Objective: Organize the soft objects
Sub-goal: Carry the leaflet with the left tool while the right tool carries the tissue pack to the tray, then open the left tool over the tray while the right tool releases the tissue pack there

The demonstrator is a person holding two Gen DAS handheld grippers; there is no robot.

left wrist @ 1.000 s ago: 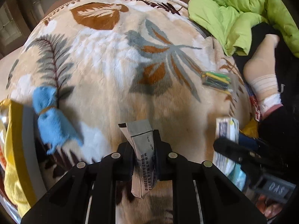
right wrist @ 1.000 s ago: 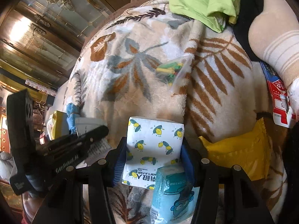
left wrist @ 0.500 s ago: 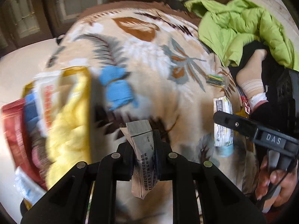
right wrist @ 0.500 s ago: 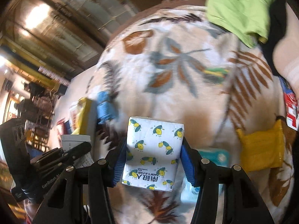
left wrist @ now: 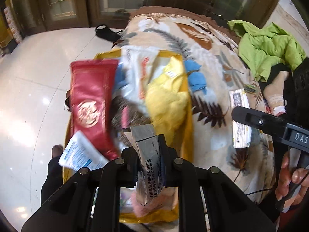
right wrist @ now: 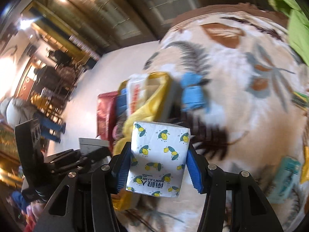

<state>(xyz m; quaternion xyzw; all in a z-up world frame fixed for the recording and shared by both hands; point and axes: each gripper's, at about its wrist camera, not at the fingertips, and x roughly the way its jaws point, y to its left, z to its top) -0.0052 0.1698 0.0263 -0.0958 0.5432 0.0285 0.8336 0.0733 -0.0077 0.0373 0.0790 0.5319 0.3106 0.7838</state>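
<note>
My left gripper (left wrist: 148,154) is shut on a grey foil sachet (left wrist: 147,154) with printed text, held above a yellow box (left wrist: 185,104) full of packets: a red pouch (left wrist: 90,104), a yellow bag (left wrist: 168,98) and white packs. My right gripper (right wrist: 157,160) is shut on a white tissue pack with lemon print (right wrist: 157,158), just right of that yellow box (right wrist: 164,81). The same tissue pack (left wrist: 240,119) and right gripper arm show at the right of the left wrist view. A blue soft toy (right wrist: 192,94) lies beside the box on the leaf-pattern blanket (right wrist: 241,61).
A green jacket (left wrist: 268,48) lies at the blanket's far right beside a person's socked foot (left wrist: 274,94). A teal tissue pack (right wrist: 285,176) and a yellow packet (right wrist: 305,164) rest on the blanket at right. White tiled floor (left wrist: 34,81) lies left of the box.
Both grippers have swung left with their loads. The left one now hangs over the yellow box with the sachet; the right one carried the tissue pack up beside the box.
</note>
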